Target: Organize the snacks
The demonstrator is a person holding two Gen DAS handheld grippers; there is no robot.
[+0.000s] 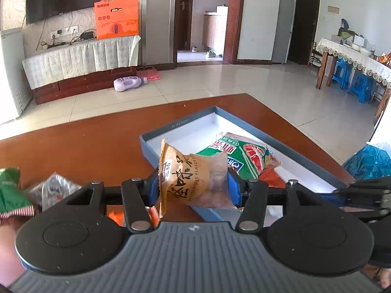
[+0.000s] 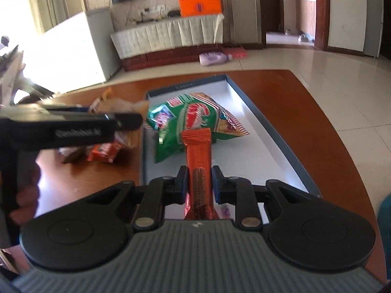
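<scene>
My left gripper [image 1: 193, 183] is shut on a tan snack pack [image 1: 188, 178] with black lettering, held just over the near left corner of the blue-rimmed white tray [image 1: 171, 128]. A green snack bag [image 1: 240, 155] lies in the tray; it also shows in the right wrist view [image 2: 185, 119]. My right gripper [image 2: 200, 183] is shut on an orange-red wafer bar [image 2: 198, 156], held over the tray's [image 2: 246, 107] near end, pointing at the green bag. The left gripper's body [image 2: 70, 127] shows at the left in the right wrist view.
Loose snacks lie on the brown table left of the tray: a green bag [image 1: 9, 190], a silver pack [image 1: 56, 188], a red pack [image 2: 105, 151]. A blue plastic bag [image 1: 369, 161] sits at the right. The table's far edge [image 1: 122, 105] drops to tiled floor.
</scene>
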